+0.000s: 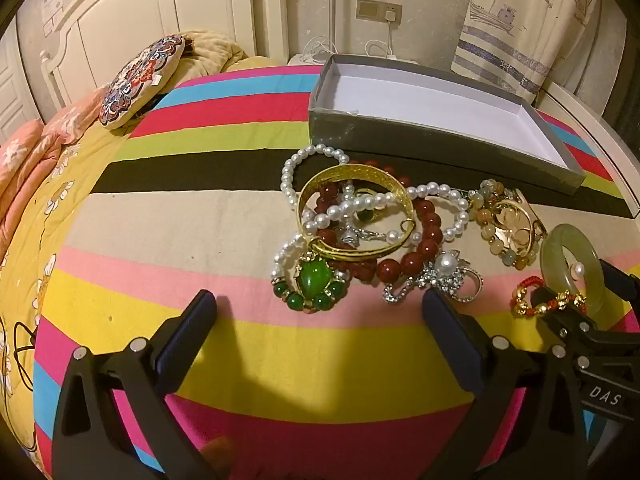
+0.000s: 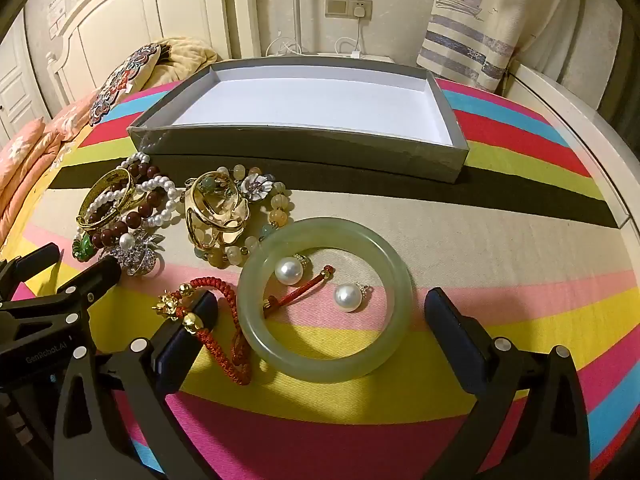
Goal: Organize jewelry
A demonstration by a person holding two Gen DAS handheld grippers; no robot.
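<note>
Both our grippers, left gripper (image 1: 320, 304) and right gripper (image 2: 322, 304), gape wide, holding nothing (nothing moved yet); jewelry pile (image 1: 360, 224) and jade bangle (image 2: 324, 300) sit just before the empty box (image 2: 304, 136).

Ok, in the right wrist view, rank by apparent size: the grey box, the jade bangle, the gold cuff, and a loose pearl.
1. Grey box, largest by far though farthest.
2. Jade bangle, but it lies nearest the camera, which flatters it.
3. Gold cuff, farther back, so its gap to the bangle is unsure.
4. Pearl, smallest.
</note>
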